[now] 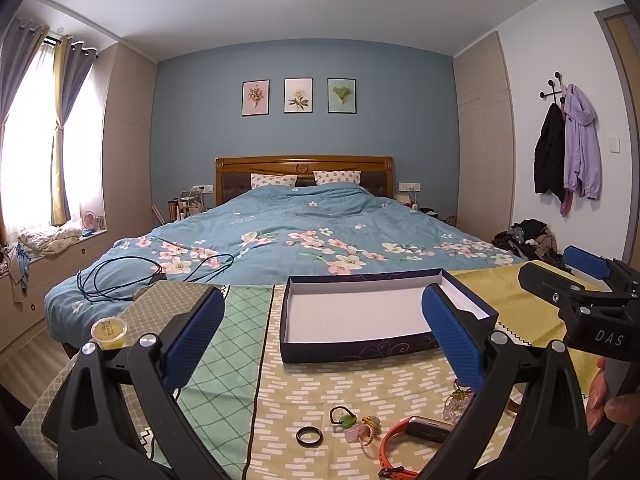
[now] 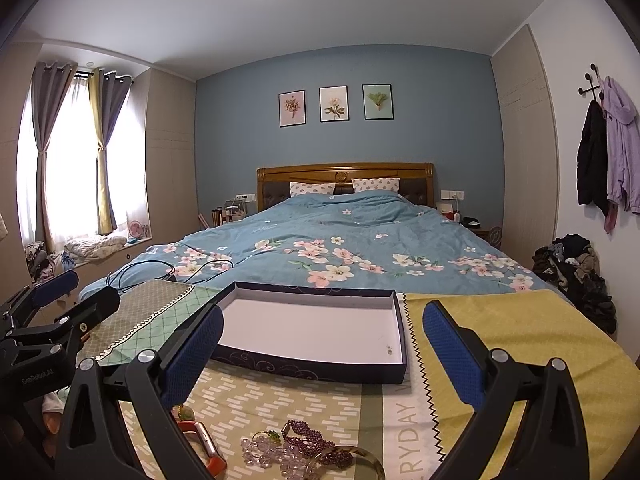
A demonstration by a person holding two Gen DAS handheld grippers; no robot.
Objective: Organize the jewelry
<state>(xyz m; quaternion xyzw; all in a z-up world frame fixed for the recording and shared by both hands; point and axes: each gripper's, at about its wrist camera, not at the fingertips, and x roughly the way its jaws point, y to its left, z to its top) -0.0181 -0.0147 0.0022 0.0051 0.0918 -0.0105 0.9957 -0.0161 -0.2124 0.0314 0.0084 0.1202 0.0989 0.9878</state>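
Note:
An open dark-blue box with a white, empty inside (image 1: 352, 314) (image 2: 316, 330) lies on the patterned tablecloth. In the left wrist view, loose jewelry lies near me: a dark ring (image 1: 309, 437), a green-and-pink charm piece (image 1: 354, 424), an orange watch band (image 1: 404, 442). In the right wrist view I see clear beads (image 2: 264, 450), a purple bead bracelet (image 2: 310, 436) and a bangle (image 2: 360, 462). My left gripper (image 1: 320, 340) is open and empty above the cloth. My right gripper (image 2: 324, 348) is open and empty, in front of the box.
A small round yellow container (image 1: 109, 331) sits at the table's left. A bed with a blue floral cover (image 1: 300, 240) lies beyond the table, with black cables (image 1: 140, 276) on it. The right gripper shows at right in the left wrist view (image 1: 588, 292).

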